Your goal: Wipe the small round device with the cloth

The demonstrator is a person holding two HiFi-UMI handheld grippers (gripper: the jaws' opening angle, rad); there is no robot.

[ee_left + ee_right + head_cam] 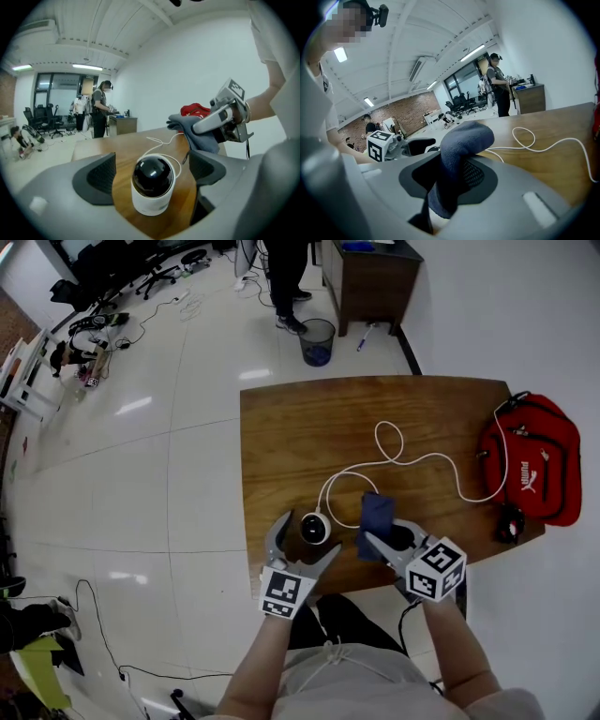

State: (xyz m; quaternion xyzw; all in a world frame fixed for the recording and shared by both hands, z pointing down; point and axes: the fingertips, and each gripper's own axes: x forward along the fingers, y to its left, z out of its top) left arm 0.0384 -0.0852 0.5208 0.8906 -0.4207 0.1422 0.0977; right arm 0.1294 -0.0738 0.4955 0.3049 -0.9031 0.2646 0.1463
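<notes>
The left gripper (307, 536) stands wide open around the small round device (314, 529) at the table's (281, 427) six o'clock edge, pads off it. At the device's three o'clock the right gripper (382, 538) clamps the cloth (376, 514). Wiping looks about to start: the cloth must reach the dome. The device's far side is hidden.

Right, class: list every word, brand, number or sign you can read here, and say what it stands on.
"PUMA": white print on the red bag.
The marker cubes: black-and-white patterns only, no letters.
Nothing else can be read.
</notes>
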